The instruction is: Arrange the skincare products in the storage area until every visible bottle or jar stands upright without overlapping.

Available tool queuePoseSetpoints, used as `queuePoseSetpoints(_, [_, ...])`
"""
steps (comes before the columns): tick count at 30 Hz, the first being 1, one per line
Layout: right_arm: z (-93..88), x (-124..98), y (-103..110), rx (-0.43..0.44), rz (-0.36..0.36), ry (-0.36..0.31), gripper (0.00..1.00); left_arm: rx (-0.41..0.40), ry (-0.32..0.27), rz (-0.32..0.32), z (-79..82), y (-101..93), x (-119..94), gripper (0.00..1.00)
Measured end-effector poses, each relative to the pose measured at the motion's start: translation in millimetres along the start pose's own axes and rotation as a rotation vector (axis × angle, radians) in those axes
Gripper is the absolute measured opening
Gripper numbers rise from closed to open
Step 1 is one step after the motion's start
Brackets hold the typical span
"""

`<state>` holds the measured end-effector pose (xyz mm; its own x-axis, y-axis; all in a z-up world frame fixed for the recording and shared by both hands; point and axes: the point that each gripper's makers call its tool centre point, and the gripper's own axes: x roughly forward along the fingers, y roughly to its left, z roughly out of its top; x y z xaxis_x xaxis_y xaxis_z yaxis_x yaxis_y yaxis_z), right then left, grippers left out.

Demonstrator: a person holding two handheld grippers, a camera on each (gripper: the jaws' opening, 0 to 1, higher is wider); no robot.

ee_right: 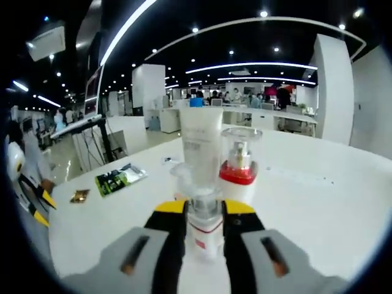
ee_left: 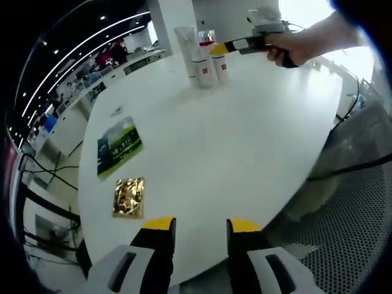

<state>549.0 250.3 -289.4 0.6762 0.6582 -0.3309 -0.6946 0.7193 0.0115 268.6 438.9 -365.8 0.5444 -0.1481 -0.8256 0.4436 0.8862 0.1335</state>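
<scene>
In the right gripper view my right gripper (ee_right: 204,229) is shut on a small white bottle (ee_right: 204,236) with a clear cap and red label, upright on the white table (ee_right: 318,196). Right behind it stand a tall white tube (ee_right: 201,141) and a clear-capped bottle with a red band (ee_right: 239,162), both upright and close together. In the left gripper view the same cluster (ee_left: 205,61) stands at the table's far side, with the right gripper (ee_left: 219,50) at it, held by a hand (ee_left: 300,46). My left gripper (ee_left: 202,228) hangs open over the near table edge, holding nothing.
A green printed packet (ee_left: 119,147) and a gold foil packet (ee_left: 129,197) lie flat on the table's left part; they also appear as green packet (ee_right: 120,177) and gold packet (ee_right: 79,196). A perforated grey floor (ee_left: 343,214) lies beyond the table edge. Office desks stand behind.
</scene>
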Motion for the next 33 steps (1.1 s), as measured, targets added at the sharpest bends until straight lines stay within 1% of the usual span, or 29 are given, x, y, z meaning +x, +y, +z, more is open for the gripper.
queuePoseSetpoints(1, [3.1,0,0,0.002,-0.001,-0.021,0.22,0.001,0.002,0.001,-0.3,0.1,0,0.34])
queuePoseSetpoints(4, [1.4,-4,0,0.017,0.001,-0.032,0.23,0.000,0.001,0.002,-0.2,0.4,0,0.34])
queuePoseSetpoints(7, [1.0,-5,-2,0.029,-0.006,-0.035,0.23,0.001,-0.001,0.003,0.0,0.5,0,0.34])
queuePoseSetpoints(9, [0.2,-7,-6,0.054,-0.018,-0.034,0.23,0.002,-0.006,0.002,0.8,0.3,-1,0.33])
queuePoseSetpoints(12, [0.4,-8,-6,0.055,-0.015,-0.030,0.23,-0.007,-0.012,0.006,2.0,1.4,-1,0.32])
queuePoseSetpoints(13, [0.4,-8,-5,0.054,-0.014,-0.028,0.23,-0.017,-0.031,0.012,5.0,2.9,-3,0.31])
queuePoseSetpoints(15, [0.0,-8,-5,0.058,-0.016,-0.027,0.23,-0.021,-0.037,0.011,5.5,2.8,-3,0.30])
queuePoseSetpoints(18, [-0.9,-8,-5,0.058,-0.015,-0.022,0.24,-0.014,-0.025,0.007,3.3,2.1,-3,0.29])
queuePoseSetpoints(20, [-6.6,-7,-3,0.062,-0.005,0.016,0.25,-0.015,-0.027,0.005,3.2,2.1,-3,0.29])
queuePoseSetpoints(23, [-7.6,-8,1,0.024,0.010,0.023,0.27,-0.011,-0.030,0.003,3.6,1.6,-3,0.29])
queuePoseSetpoints(27, [-11.9,-7,2,0.011,0.023,0.048,0.30,-0.008,-0.027,0.004,2.7,1.8,-3,0.29])
queuePoseSetpoints(29, [-19.7,-7,1,0.026,0.020,0.089,0.31,-0.004,-0.024,0.003,1.7,1.9,-3,0.29])
queuePoseSetpoints(30, [-21.6,-6,1,0.029,0.019,0.099,0.32,-0.004,-0.023,0.004,1.5,1.9,-3,0.29])
queuePoseSetpoints(31, [-32.6,-8,-1,0.022,0.001,0.160,0.32,-0.002,-0.025,0.005,1.7,2.0,-3,0.29])
queuePoseSetpoints(32, [-37.1,-8,-2,0.022,-0.009,0.188,0.31,-0.002,-0.026,0.005,1.6,2.1,-3,0.29])
queuePoseSetpoints(33, [-49.2,-9,-3,0.047,-0.030,0.261,0.31,-0.002,-0.025,0.005,1.4,2.1,-3,0.29])
